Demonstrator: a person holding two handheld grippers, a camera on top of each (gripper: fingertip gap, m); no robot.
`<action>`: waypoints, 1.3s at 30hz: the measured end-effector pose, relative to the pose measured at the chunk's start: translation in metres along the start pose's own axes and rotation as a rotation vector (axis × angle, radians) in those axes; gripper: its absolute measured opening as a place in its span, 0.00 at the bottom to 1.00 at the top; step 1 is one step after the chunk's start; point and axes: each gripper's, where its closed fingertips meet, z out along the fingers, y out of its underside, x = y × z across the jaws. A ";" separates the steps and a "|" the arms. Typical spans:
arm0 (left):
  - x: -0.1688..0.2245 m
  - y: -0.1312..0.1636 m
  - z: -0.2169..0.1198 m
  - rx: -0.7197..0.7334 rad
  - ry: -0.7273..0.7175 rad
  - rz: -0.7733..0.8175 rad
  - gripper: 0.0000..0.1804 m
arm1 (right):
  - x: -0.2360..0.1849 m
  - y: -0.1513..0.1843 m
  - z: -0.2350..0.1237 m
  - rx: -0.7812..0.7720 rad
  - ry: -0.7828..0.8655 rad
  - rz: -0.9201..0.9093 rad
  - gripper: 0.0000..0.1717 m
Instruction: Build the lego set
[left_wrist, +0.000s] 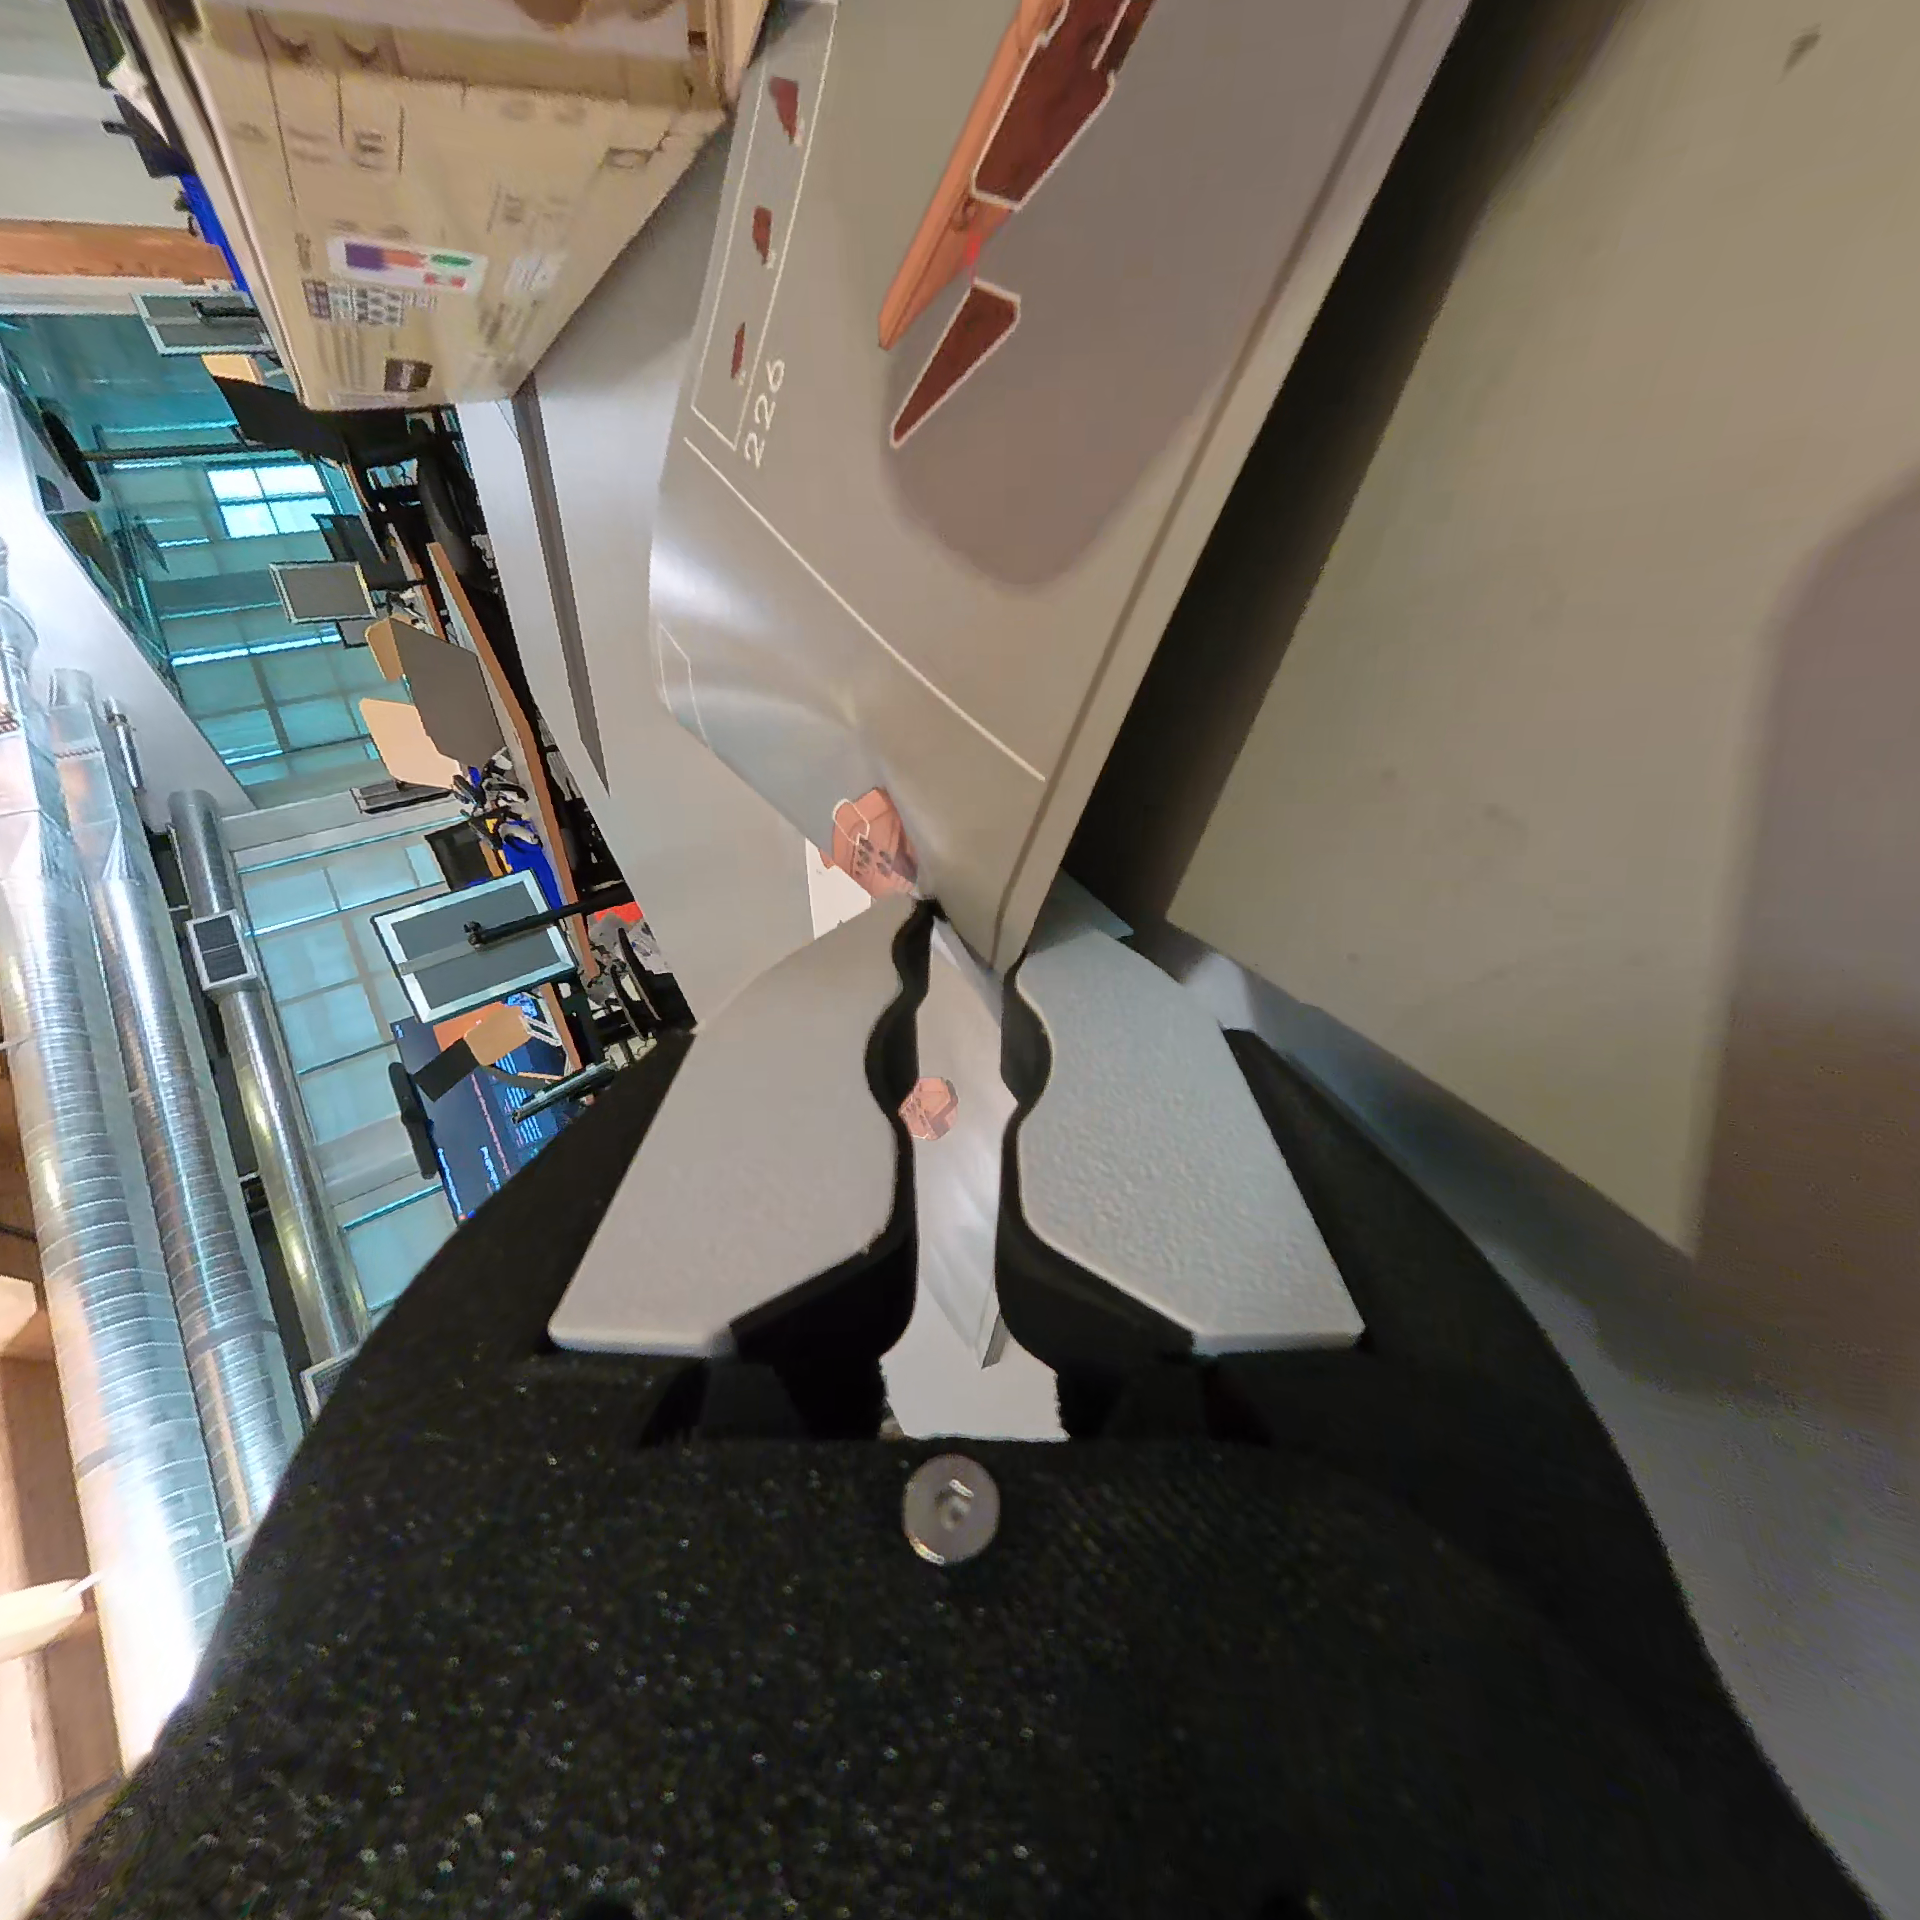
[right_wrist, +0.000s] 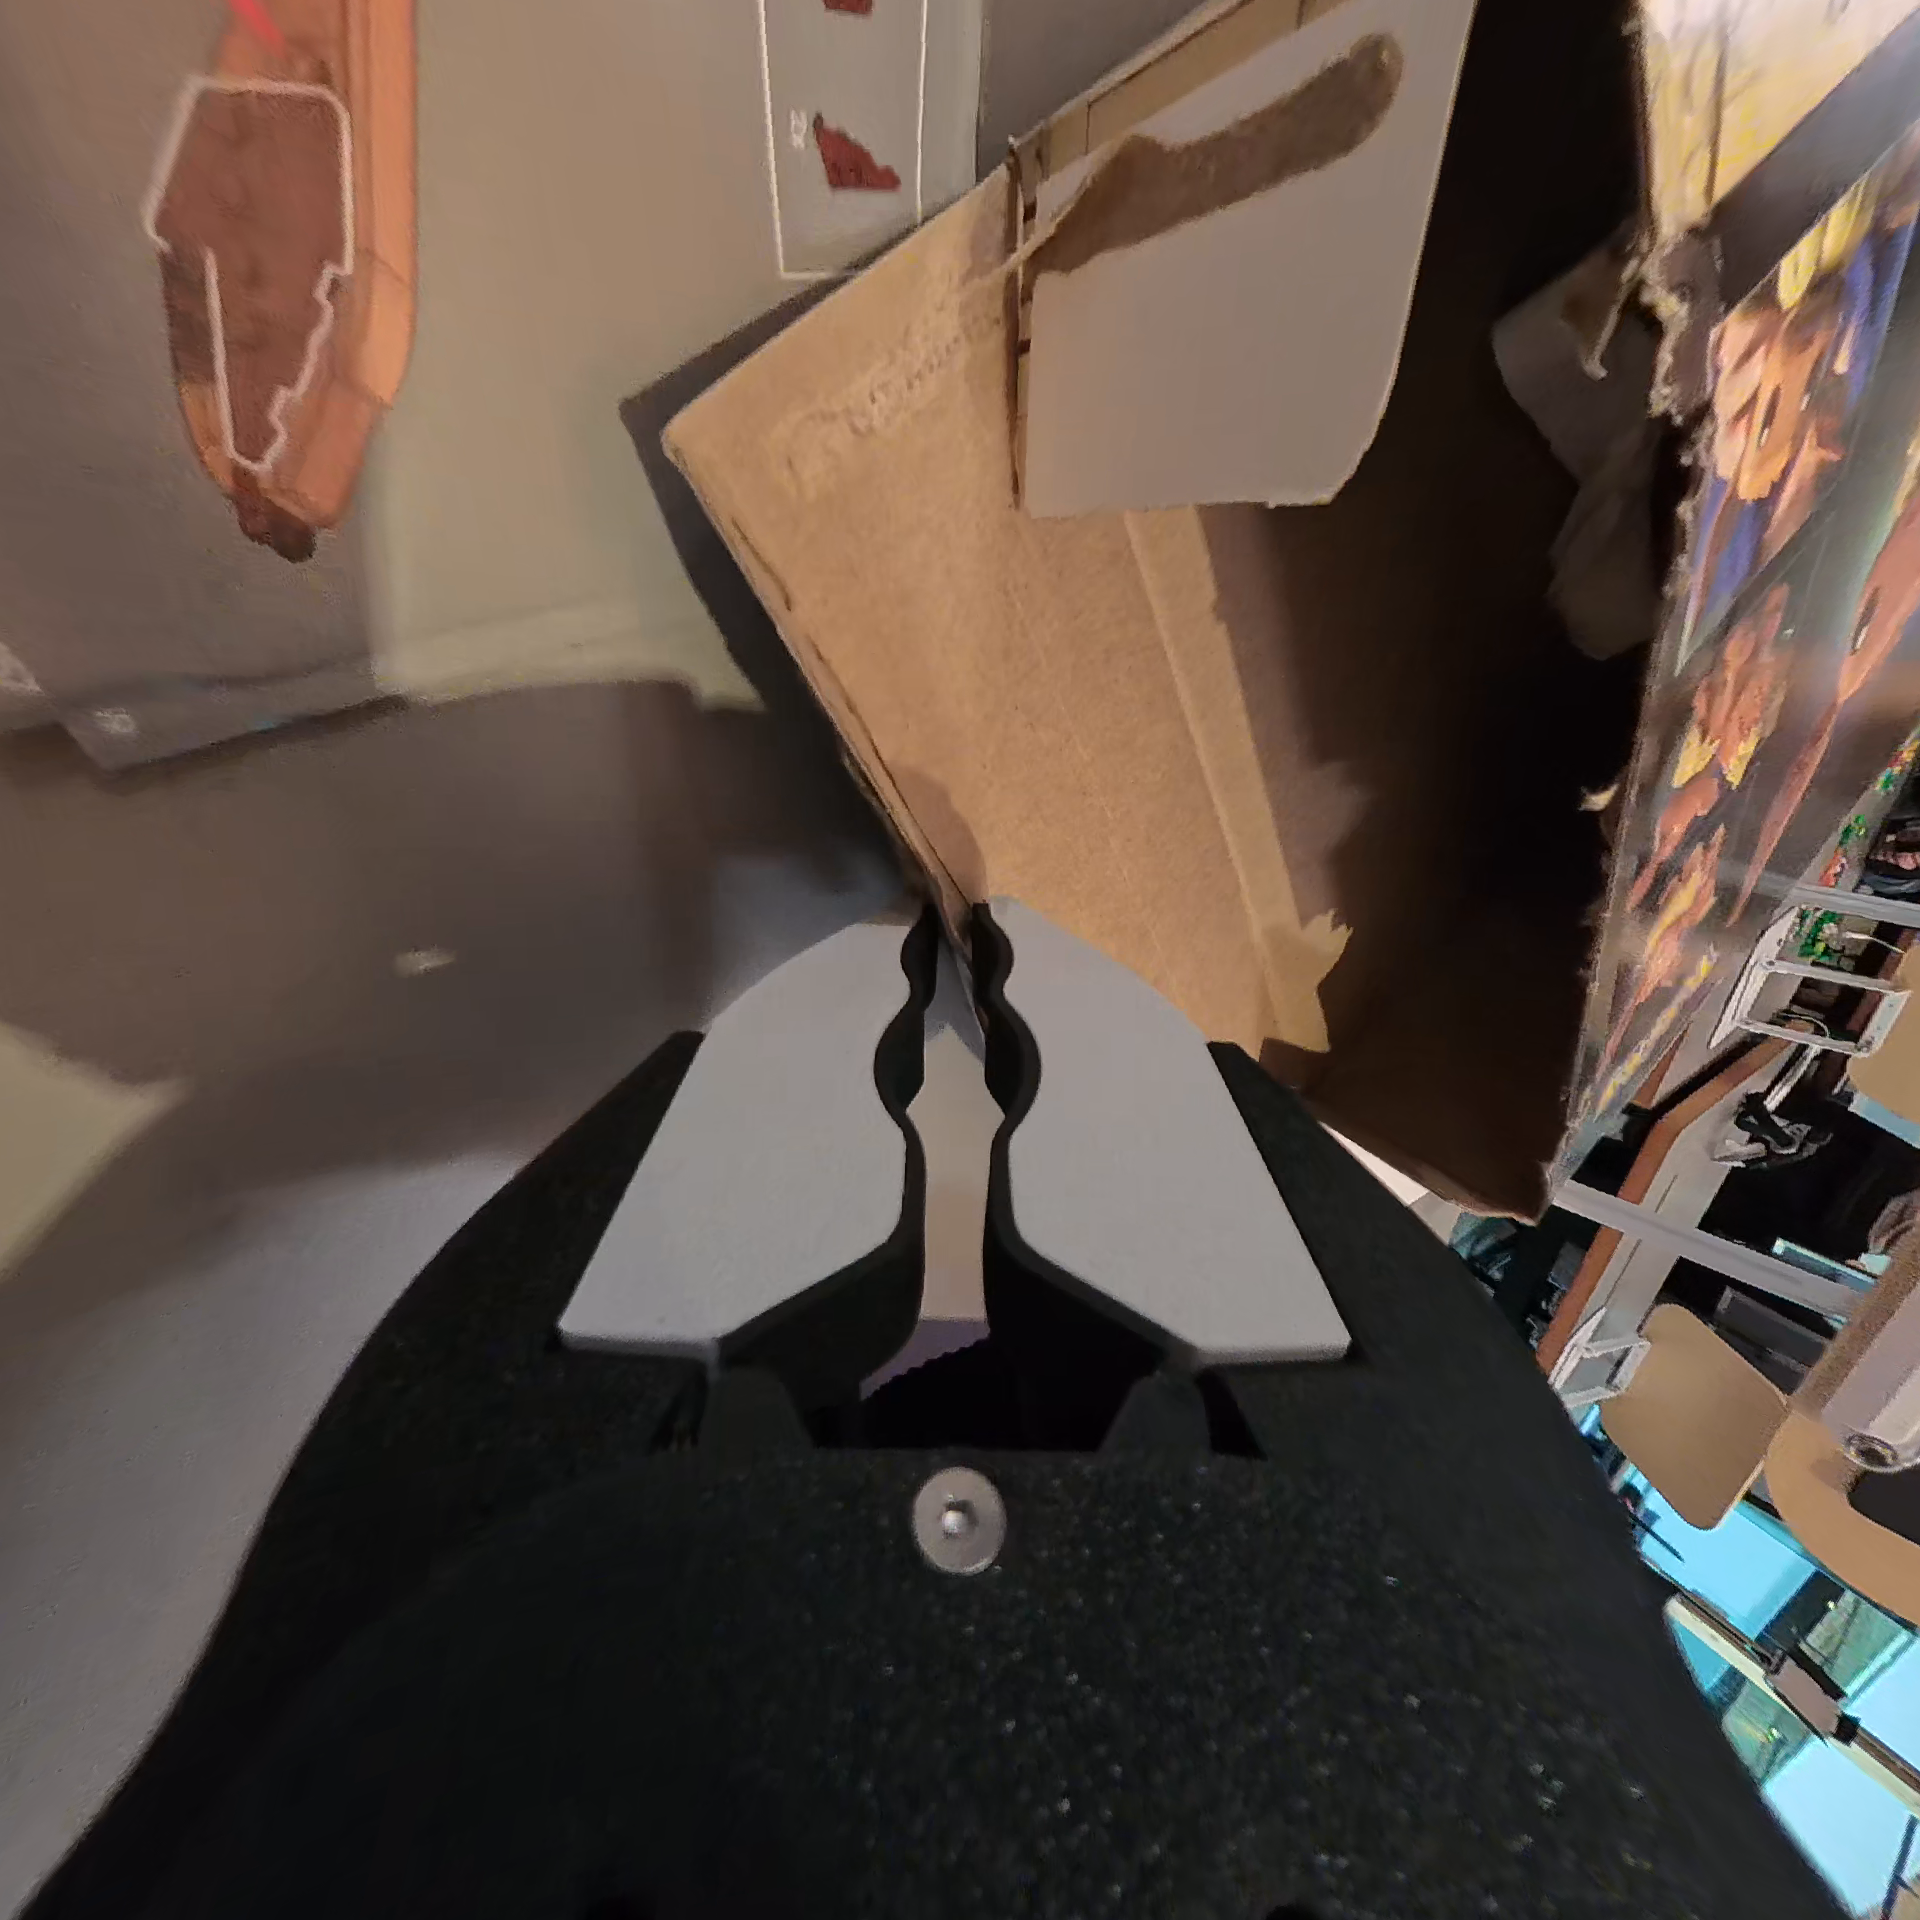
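Grey printed pages of a thick instruction booklet (left_wrist: 935, 520) are filling the middle of the left wrist view, rising far from the left gripper (left_wrist: 961, 940). The booklet's near corner is running down between the two pale grey fingers (left_wrist: 1132, 1122), and the fingers are clamping on that corner, with a slice of page showing in the narrow slot between them. Brown and orange brick drawings are showing on the open page. To the right, a pale beige wall panel (left_wrist: 1558, 623) is standing close beside the booklet's spine. To the far left, a brown cardboard carton (left_wrist: 447, 187) with stickers is sitting above a blurred room of windows, monitors and silver ducts (left_wrist: 125, 1039).

Moving to the right wrist view, the right gripper (right_wrist: 956, 925) is pinching the near edge of a brown cardboard box flap (right_wrist: 1018, 675), with the thin edge dropping into the tight slot between its pale grey fingers (right_wrist: 790, 1143) and both pads pressing on it. The flap is leaning up and to the right from the tips. A torn grey paper strip (right_wrist: 1195, 343) is hanging on its far part. Right of the flap, the colourfully printed box side (right_wrist: 1766, 520) is standing, ragged along its torn edge. At the far left, the same grey booklet page with a brown brick drawing is lying blurred.
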 end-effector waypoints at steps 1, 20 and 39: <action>0.000 0.001 0.000 -0.001 -0.002 0.000 0.06 | -0.001 0.000 0.001 -0.006 -0.001 -0.003 0.03; 0.005 -0.019 -0.047 0.181 -0.045 -0.119 0.30 | -0.008 0.027 -0.009 -0.047 0.018 0.083 0.15; -0.030 -0.261 -0.107 1.068 0.462 -0.751 0.22 | -0.018 0.145 -0.130 0.509 0.307 0.728 0.09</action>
